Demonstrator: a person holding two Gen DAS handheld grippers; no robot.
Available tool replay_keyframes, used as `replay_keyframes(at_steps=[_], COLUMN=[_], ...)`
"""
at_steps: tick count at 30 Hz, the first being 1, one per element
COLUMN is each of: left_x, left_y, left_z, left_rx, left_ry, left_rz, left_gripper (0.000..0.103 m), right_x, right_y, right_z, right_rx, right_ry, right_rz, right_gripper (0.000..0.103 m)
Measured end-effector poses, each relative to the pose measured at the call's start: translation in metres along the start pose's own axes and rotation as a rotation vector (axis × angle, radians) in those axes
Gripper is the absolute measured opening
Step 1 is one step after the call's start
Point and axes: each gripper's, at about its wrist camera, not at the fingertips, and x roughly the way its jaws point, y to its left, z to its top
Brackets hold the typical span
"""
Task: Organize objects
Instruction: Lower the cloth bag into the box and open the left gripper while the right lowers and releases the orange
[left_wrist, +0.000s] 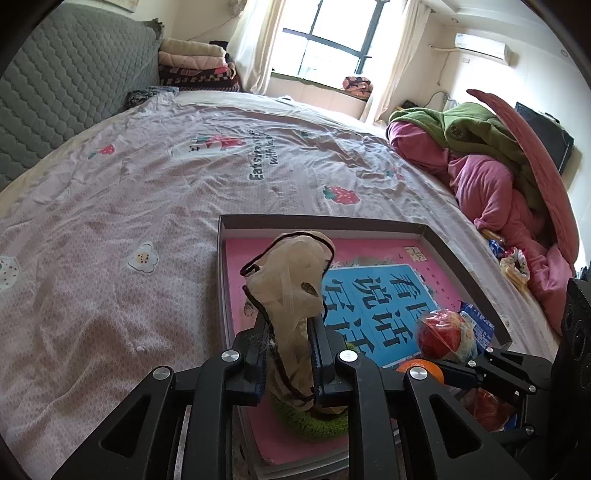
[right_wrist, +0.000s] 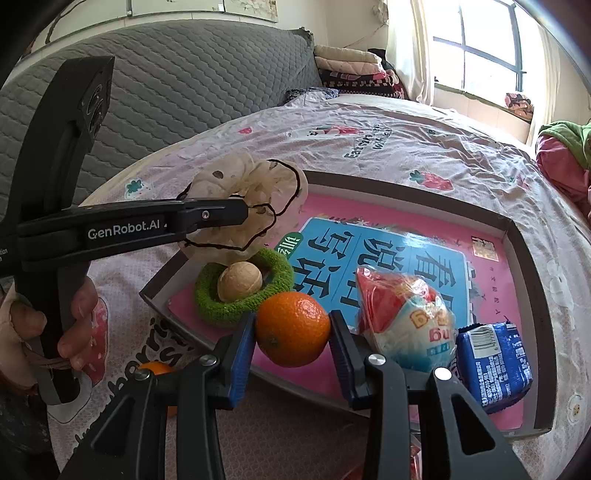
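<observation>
Over the shallow grey box tray (right_wrist: 519, 236) on the bed, the left gripper (left_wrist: 290, 354) is clamped on a beige chiffon scrunchie (left_wrist: 295, 273) with dark edging, holding it up clear of the pink book (right_wrist: 406, 254) that lines the tray floor. Directly below it lie a green knitted ring (right_wrist: 243, 291) and a walnut (right_wrist: 240, 281) resting inside that ring. The right gripper (right_wrist: 292, 334) is closed on an orange (right_wrist: 292, 328), just above the tray's near rim. A red-and-white wrapped snack (right_wrist: 402, 325) and a blue packet (right_wrist: 493, 365) fill the near right corner. Open floor lies toward the far wall, so each gripper probably has to carry forward before letting go.
</observation>
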Motion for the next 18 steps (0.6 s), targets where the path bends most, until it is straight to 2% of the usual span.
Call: replay_keyframes(at_steps=[7, 11, 13, 15, 18], left_x=[0.0018, 0.0006, -0.0012, -0.0037, -0.006], left_y=[0.0043, 0.0042, 0.0035, 0.0031, 0.0028], left_z=[0.0024, 0.0035, 0.0037, 0.0042, 0.0049], left_rx=[-0.016, -0.016, -0.013, -0.01, -0.001], left_ry=[0.011, 0.008, 0.003, -0.007, -0.013], left_rz=[0.01, 0.012, 0.024, 0.037, 0.047], left_gripper=[0.024, 0.027, 0.041, 0.05, 0.05], right_x=[0.0092, 0.0085, 0.0081, 0.0071, 0.0085], right_y=[-0.0036, -0.0078, -0.0073, -0.0065, -0.0053], right_z=[0.0092, 0.0079, 0.0077, 0.0075, 0.0079], right_rx=[-0.026, -0.012, -0.012, -0.013, -0.011], right_ry=[0.075, 0.078, 0.077, 0.071, 0.072], right_rz=[0.005, 0.001, 0.0, 0.002, -0.003], right_gripper=[0.04, 0.04, 0.04, 0.04, 0.04])
